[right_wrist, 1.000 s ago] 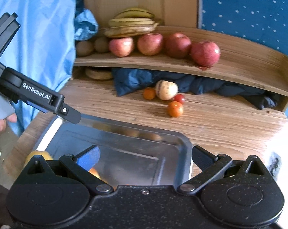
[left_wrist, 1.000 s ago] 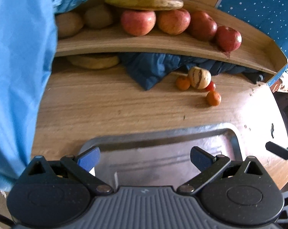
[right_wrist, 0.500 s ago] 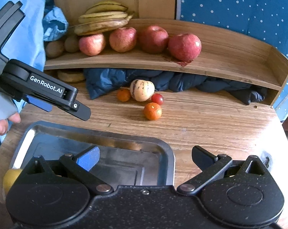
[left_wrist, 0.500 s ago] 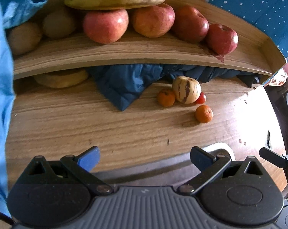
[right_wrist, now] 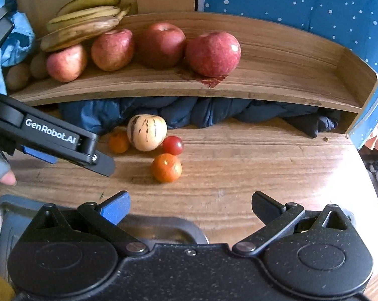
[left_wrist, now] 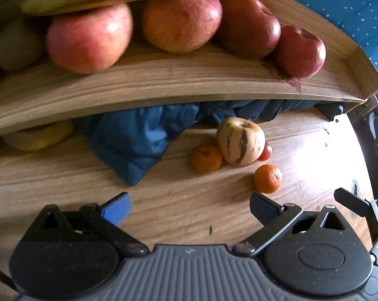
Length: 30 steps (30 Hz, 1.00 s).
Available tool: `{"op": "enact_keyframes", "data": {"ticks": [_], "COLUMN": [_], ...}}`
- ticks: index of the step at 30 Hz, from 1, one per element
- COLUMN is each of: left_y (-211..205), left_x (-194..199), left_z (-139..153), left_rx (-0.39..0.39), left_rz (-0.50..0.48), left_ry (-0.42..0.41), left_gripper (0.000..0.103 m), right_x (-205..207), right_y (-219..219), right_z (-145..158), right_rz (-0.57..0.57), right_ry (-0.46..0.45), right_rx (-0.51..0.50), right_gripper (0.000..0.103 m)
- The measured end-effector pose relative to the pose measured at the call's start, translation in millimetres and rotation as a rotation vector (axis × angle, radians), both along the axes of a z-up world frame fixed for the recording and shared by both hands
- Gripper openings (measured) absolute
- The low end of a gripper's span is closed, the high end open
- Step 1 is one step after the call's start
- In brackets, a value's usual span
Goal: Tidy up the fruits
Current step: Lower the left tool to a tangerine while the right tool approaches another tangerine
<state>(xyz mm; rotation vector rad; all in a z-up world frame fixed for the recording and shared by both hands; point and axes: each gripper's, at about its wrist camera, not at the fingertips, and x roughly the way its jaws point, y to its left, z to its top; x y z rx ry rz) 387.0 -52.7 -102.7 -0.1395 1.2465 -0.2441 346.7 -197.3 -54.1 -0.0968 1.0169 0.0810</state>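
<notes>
Two grippers, left gripper [left_wrist: 190, 207] and right gripper [right_wrist: 191, 204], stand wide open and empty above the wooden table [right_wrist: 264, 165]. Left to right lie a small mandarin [right_wrist: 118, 141], a striped pepino melon [right_wrist: 147, 132], a cherry tomato [right_wrist: 172, 145] and, nearer, a larger mandarin [right_wrist: 166, 167]. Four red apples [right_wrist: 213, 53] and bananas [right_wrist: 83, 22] occupy the shelf [right_wrist: 289, 80] above; a metal tray [right_wrist: 163, 230] sits under the right gripper.

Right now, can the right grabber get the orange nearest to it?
Probably yes. The right gripper is open and empty, and only bare table lies between it and the near orange; the left gripper hovers off to the side.
</notes>
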Motion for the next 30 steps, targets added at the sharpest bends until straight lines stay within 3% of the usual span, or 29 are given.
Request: {"op": "enact_keyframes", "data": {"ticks": [7,17,26,30], "left_y": [-6,8,7,7], "left_x": [11,14,17,18], "left_z": [-8,-11,-5,-3], "left_rx": [-0.030,-0.066,-0.059,-0.057], "left_rz": [-0.037,-0.008,0.006,0.015], "left_ry": [0.008,-0.009,-0.038,-0.049], "left_gripper": [0.102,0.101,0.087,0.078], "right_x": [12,24,35,39], "right_y": [3,9,14,15], "right_z": [-9,-13,-14,-15], "right_rz": [0.016,0.043,0.072,0.076], "right_ry": [0.016,0.041,0.027,0.029], "right_rx": [-0.009,0.000,-0.013,-0.013], "right_gripper": [0.102,0.102,0.097,0.089]}}
